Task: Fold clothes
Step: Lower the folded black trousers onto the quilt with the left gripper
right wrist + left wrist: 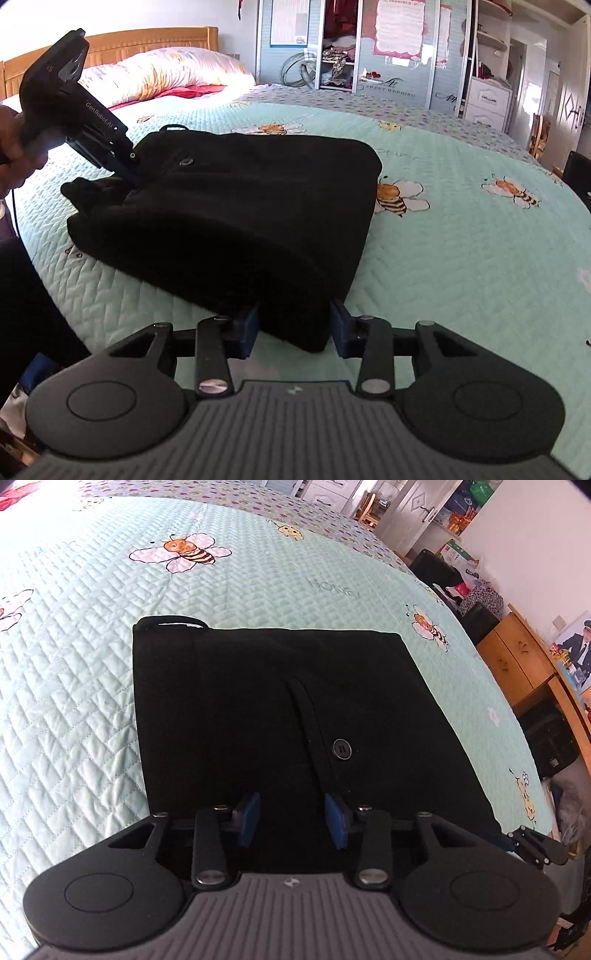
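A folded black garment [258, 701] [240, 206] with a dark button [341, 747] [184, 161] lies flat on the mint bee-print bedspread [92, 701] [461, 258]. My left gripper [291, 819] [135, 175] sits at the garment's near edge. Its blue pads are apart over smooth, unbunched cloth. My right gripper [295, 328] has a thick corner of the garment between its blue pads, and both pads touch the cloth. In the left wrist view the right gripper [513, 840] shows at the garment's right corner. A hand [11, 147] holds the left gripper.
Pillows and a rolled duvet [166, 70] lie by the wooden headboard [147, 40]. A wardrobe with sliding doors [369, 55] stands beyond the bed. A wooden cabinet [517, 664] and dark boxes [550, 742] stand off the bed's right side.
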